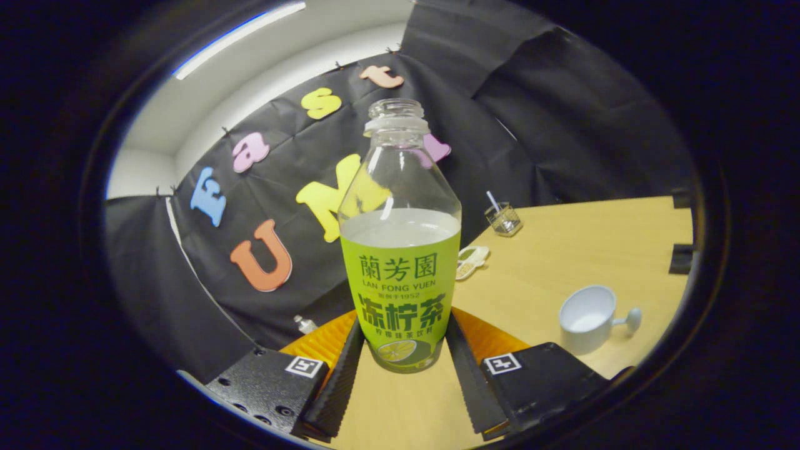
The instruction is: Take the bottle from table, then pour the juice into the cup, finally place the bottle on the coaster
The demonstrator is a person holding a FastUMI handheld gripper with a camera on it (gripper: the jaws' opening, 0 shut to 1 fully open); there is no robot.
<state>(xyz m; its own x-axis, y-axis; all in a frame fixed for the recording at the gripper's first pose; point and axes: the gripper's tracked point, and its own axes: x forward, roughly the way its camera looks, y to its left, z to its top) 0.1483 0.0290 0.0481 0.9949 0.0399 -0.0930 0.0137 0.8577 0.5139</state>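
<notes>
A clear bottle (400, 250) with a green label stands between my fingers, its cap off and pale juice reaching just above the label. My gripper (405, 322) is shut on the bottle's lower part, one finger pressing each side. An orange round coaster (494, 337) lies on the wooden table right behind the bottle's base; whether the base touches it or the table I cannot tell. A white cup (587, 319) with a side handle stands on the table to the right of the fingers, apart from the bottle.
The wooden table (575, 250) appears tilted. Beyond the bottle to the right stand a small glass with a stick in it (503, 219) and a small pale object (472, 259). A tiny clear item (305, 324) lies by the coaster's left edge. Black cloth walls the back.
</notes>
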